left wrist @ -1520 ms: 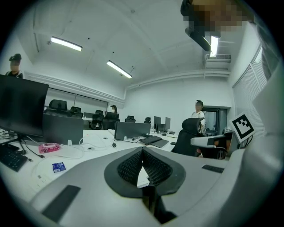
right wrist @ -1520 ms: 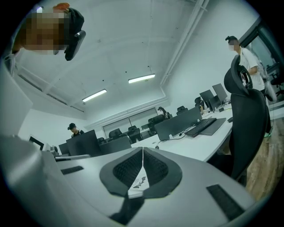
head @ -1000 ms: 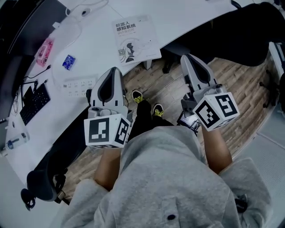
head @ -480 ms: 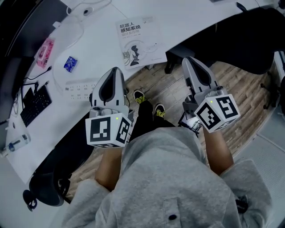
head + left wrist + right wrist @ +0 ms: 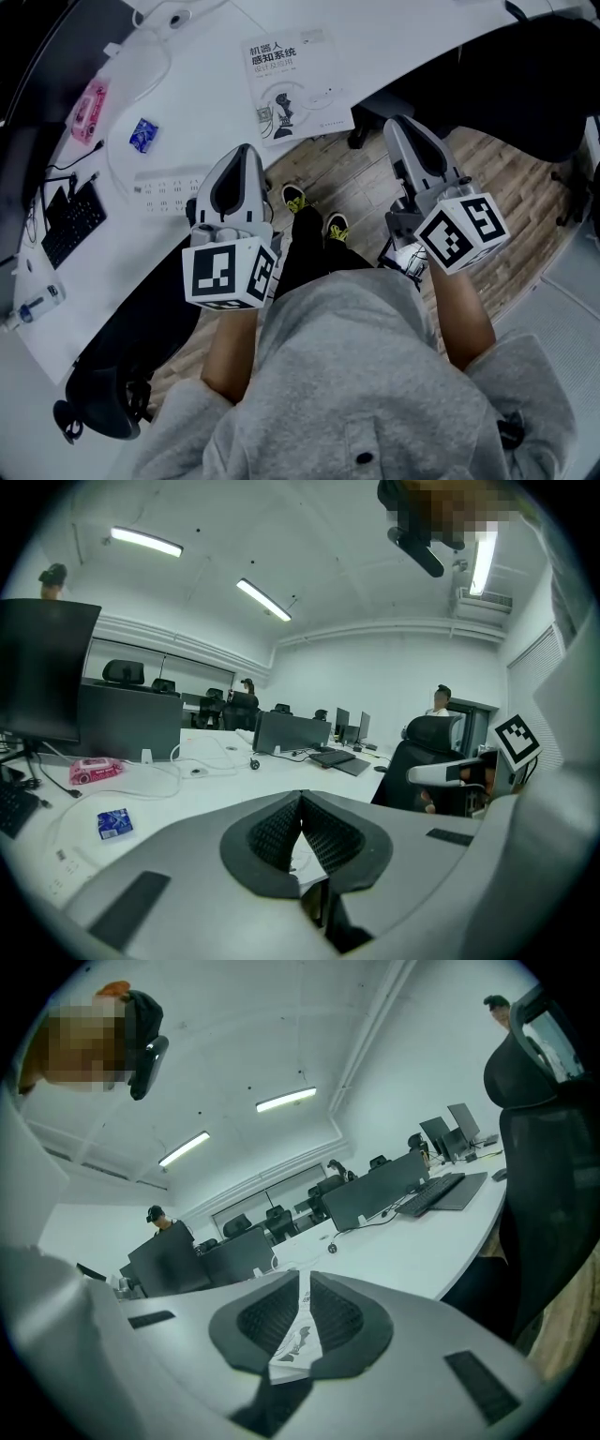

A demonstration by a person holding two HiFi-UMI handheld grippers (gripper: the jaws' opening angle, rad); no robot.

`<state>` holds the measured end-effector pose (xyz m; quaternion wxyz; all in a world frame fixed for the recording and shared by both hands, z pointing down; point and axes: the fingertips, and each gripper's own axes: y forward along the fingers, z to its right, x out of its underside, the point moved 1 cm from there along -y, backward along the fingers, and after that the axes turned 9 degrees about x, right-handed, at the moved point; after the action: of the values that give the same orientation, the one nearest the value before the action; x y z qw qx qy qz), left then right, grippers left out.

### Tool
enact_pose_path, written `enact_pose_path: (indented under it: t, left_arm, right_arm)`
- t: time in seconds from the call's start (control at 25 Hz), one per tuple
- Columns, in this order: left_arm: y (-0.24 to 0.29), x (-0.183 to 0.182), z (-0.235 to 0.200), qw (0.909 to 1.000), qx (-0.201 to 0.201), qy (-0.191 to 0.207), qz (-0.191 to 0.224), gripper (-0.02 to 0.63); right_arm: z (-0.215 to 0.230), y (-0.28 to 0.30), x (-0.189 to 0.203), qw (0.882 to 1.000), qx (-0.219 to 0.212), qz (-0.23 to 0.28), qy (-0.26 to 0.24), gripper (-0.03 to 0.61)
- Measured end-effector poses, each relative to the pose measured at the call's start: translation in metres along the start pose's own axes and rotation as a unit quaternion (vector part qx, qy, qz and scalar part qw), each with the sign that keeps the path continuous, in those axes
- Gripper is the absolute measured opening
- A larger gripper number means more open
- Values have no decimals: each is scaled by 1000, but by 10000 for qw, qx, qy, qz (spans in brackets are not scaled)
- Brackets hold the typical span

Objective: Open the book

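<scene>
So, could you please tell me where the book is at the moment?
In the head view the book lies closed at the near edge of the white desk, top centre, with the blue packet and power strip to its left.

Surface [image 5: 211, 89]: bare white stretch between book [image 5: 295, 84] and blue packet [image 5: 142, 134], open from the near edge. Obstacles to the left: power strip [image 5: 164, 187] along that edge, pink packet [image 5: 84, 111], keyboard [image 5: 70, 220]. To the right: dark chair [image 5: 497, 84] close beside the book, floor gap between
</scene>
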<state>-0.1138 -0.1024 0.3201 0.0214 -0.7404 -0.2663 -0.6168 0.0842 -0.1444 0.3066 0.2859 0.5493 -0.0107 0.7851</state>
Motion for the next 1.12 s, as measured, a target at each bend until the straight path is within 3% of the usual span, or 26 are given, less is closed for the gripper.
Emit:
enact_pose_path:
  t: [0.32,0.64,1.12]
  left_arm:
    - [11,12,-10,9998,-71,29,-184,9]
    - [22,20,-17,9994,-141,34,-327,11]
    - [39,49,-33,9983,-103,-87,-563,11]
  right_arm:
    - [8,13,18,9996,-16,-243,168,38]
    - [12,22,30,9985,-97,-469,246,87]
    - [24,38,62,9964,-9,-766,367,89]
